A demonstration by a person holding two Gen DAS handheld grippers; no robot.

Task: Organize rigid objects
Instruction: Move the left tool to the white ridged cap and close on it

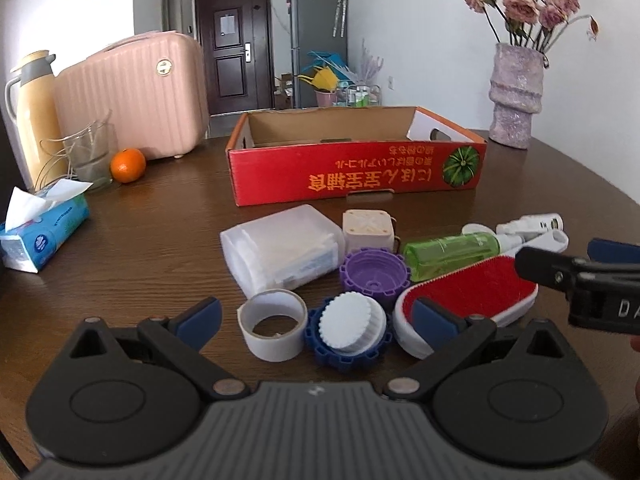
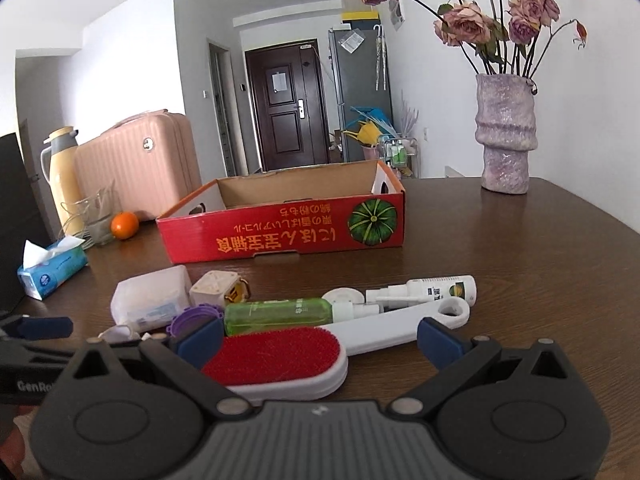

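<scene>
My left gripper (image 1: 316, 320) and right gripper (image 2: 320, 340) hover with jaws spread, holding nothing. A red-bristled, white-handled brush (image 2: 280, 356) lies at 6 o'clock of the red cardboard box (image 2: 280, 232), among a green bottle (image 2: 276, 314) and ridged caps (image 1: 346, 330).

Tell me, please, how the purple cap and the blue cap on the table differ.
The purple cap lies open side up, showing its hollow inside; the blue cap has a white ridged disc sitting in it. The purple cap lies farther back, by the green bottle; the blue cap is nearer the left tongs, beside the tape roll. Both are round with notched, gear-like rims and rest on the table, outside the red box.
</scene>
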